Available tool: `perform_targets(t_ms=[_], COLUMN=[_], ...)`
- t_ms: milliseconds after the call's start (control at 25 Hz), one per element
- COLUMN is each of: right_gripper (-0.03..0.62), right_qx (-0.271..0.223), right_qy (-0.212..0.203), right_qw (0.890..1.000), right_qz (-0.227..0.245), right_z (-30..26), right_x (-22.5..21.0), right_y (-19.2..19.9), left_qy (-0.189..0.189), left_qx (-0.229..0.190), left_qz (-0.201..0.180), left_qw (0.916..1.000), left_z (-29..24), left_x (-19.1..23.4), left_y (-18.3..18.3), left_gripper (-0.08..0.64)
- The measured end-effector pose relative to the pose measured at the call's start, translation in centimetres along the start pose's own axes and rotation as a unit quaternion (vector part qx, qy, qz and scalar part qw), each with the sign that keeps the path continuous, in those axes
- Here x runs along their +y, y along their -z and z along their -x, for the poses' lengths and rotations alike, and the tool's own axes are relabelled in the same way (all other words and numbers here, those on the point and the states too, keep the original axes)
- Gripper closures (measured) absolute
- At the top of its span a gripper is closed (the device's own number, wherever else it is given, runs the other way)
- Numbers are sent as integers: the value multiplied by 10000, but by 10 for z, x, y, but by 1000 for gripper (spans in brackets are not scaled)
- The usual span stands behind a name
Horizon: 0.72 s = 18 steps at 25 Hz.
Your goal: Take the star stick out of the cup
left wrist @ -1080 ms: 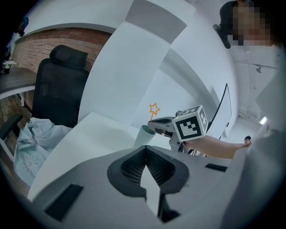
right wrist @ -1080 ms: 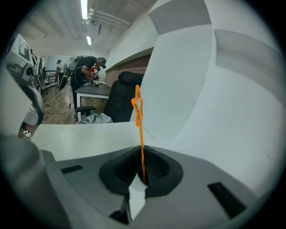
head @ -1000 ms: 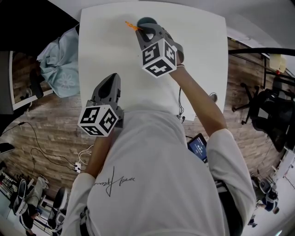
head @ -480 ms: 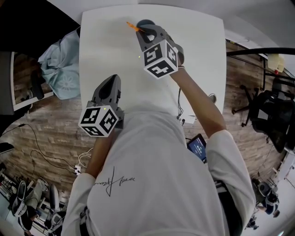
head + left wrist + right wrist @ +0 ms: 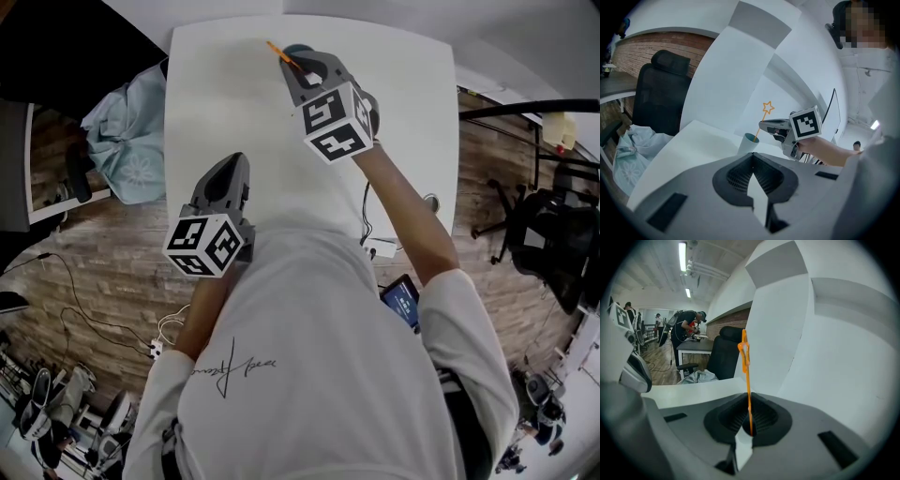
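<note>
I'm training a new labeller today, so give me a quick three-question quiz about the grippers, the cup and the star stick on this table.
1. True or false: the left gripper has its jaws apart.
2. The lower end of the star stick is: A, inside the cup; B, clear above the cup; C, beside the cup.
3. Which gripper is shut on the star stick?

Key: 1 false, its jaws are together and hold nothing. 2 A. 3 the right gripper.
</note>
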State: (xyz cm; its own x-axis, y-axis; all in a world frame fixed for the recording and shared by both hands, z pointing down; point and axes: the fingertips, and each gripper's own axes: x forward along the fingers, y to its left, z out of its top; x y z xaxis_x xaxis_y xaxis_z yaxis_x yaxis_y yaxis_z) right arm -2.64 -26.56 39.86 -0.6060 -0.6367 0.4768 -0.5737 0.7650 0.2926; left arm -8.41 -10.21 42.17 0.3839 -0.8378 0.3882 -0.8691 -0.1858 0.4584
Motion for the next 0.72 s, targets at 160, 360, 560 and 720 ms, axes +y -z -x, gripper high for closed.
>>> perform_targets(t_ms=[160,360,560,720], right_gripper=[569,569,569,569], right_qx=[-54,-118,-197,-270], right_qy=[22,52,90,101], right_qw=[10000,9998,9996,9992], right_qz=[-75,-131,-184,-278], right_z=[6,13,21,28], right_x=[-2,-6,-10,-13], right_y=[-4,-6,-9,-11], left_qy=[8,21,20,37], left_qx=[-27,-82,-113,-144], left_qz=[-12,-34,-52,-84], left_qw=[10000,10000,9999,9999], left_z=[2,2,3,3], left_x=[-2,-4,-5,-8], left_y=[-1,-2,-2,-3], left_gripper=[552,552,552,552])
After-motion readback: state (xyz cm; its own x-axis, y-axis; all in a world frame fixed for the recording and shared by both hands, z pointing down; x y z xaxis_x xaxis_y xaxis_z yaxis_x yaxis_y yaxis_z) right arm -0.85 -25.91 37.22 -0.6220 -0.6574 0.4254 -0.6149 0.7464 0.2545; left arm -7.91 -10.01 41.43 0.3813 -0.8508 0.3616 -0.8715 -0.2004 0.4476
